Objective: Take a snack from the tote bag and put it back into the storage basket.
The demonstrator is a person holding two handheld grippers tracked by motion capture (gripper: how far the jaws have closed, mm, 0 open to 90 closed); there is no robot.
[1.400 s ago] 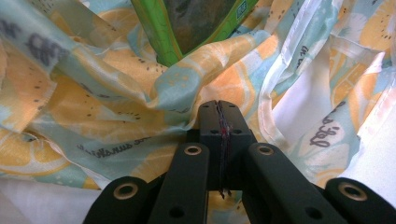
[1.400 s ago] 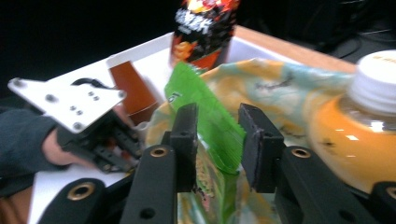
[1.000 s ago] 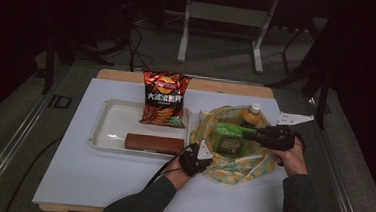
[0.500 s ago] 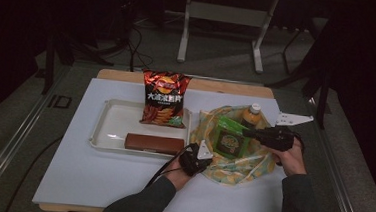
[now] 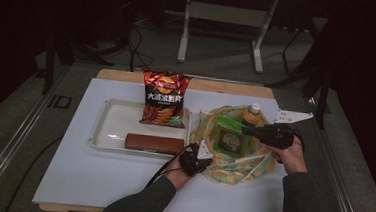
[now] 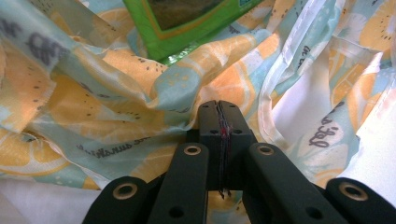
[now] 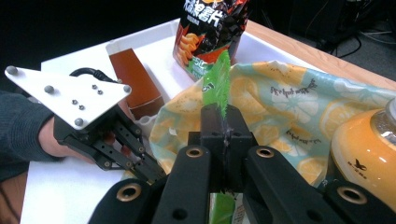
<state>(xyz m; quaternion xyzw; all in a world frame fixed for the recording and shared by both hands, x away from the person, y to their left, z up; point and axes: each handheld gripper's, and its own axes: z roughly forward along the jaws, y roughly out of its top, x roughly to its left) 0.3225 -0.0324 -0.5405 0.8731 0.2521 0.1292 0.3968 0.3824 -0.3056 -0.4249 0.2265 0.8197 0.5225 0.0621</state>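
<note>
From above, we see the right hand-held gripper (image 5: pixel 248 132) holding a green foil snack packet (image 5: pixel 230 137) over the lemon-print fabric bag (image 5: pixel 232 161) on the white counter (image 5: pixel 96 175). Left gripper view: left hand-held gripper (image 6: pixel 219 103) clamped on bag cloth. Right gripper view: jaws just closed, pinching the packet's edge.

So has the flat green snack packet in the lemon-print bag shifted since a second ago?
Yes. The flat green snack packet was lying across the bag towards the white tray; now it sits lengthwise, nearer the orange bottle, pinched by the right hand-held gripper.
</note>
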